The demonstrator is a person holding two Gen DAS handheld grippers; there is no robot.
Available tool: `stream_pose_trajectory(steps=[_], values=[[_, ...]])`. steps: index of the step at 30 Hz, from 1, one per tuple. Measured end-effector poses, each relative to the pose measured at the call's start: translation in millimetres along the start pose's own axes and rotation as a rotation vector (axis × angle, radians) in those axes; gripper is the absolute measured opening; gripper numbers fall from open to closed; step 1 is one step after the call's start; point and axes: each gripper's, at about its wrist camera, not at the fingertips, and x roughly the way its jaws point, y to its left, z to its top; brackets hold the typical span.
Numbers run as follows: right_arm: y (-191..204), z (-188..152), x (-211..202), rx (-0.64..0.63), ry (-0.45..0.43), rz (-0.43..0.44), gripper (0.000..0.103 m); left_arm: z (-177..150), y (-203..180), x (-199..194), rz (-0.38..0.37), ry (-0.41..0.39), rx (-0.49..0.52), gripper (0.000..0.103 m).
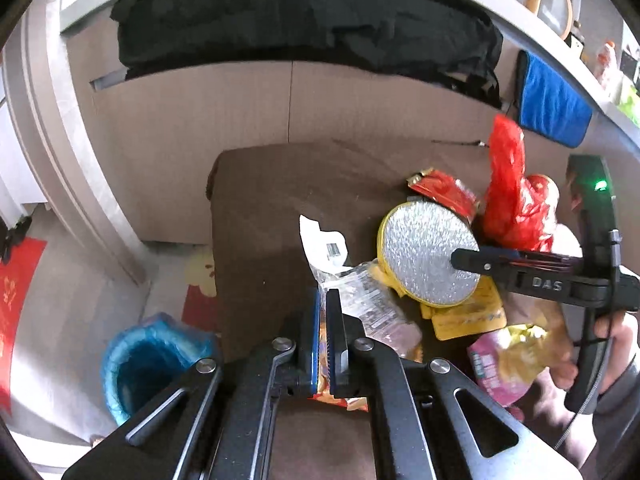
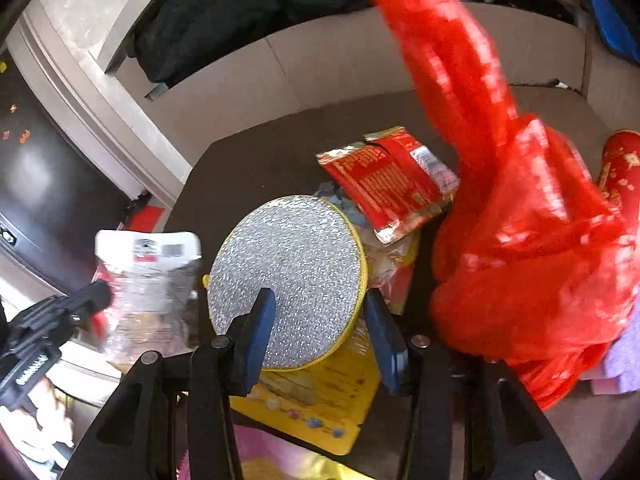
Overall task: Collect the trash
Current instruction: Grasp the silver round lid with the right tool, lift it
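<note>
Brown table [image 1: 256, 208] strewn with wrappers [image 2: 392, 184].

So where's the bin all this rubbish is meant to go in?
In the left wrist view the bin with a blue liner stands on the floor at lower left, just left of the dark brown table holding the trash pile.

Left gripper [image 1: 326, 312] fingers clamped; right gripper [image 2: 318, 320] fingers spread.
</note>
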Motion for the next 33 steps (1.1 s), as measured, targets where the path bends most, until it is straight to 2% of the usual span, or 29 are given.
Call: stream_pose_trajectory(steps=[1,4,8,10,14,17,20,23,28,33], values=[[4.0,-1.1,-0.6,-0.018,-0.005,0.004,0.024,-0.4,1.8,4.0,-0.004,0.007,-0.004,0.002],[17.8,-2.0,-7.6,-0.082,-0.027,-0.04,0.016,-0.7,6.3,8.1,-0.017,0.01,-0.01,0.002],[33.2,1.3,-34.4,-0.132,-0.081,0.034,0.015,-0.6,9.0,10.3,-0.04,0.009,0.001,0.002],[42.6,3.1,-40.9,-0.159,-0.085,0.073,0.018,-0.3,9.9,12.7,-0.045,0.008,0.001,0.002],[59.5,6.2,-26.8,-0.182,-0.025,0.132,0.02,-1.5,13.6,19.9,-0.061,0.021,-0.014,0.002],[63.8,6.6,-4.9,-0.183,-0.001,0.08,0.016,-2.7,17.6,22.6,-0.074,0.031,-0.031,0.002],[62.5,8.8,-4.8,-0.14,-0.02,0.08,0.013,-2.2,19.1,17.2,-0.092,0.021,-0.031,0.002],[71.1,11.9,-19.3,-0.165,-0.07,0.016,0.013,2.5,16.3,3.3,-0.084,-0.013,-0.006,0.002],[83.2,13.3,-45.6,-0.182,-0.115,-0.034,0.013,9.4,17.2,-34.0,-0.084,-0.084,-0.015,0.002],[112.9,4.2,-83.4,-0.242,-0.186,-0.11,0.013,10.0,19.7,-73.7,-0.097,-0.149,-0.027,0.001]])
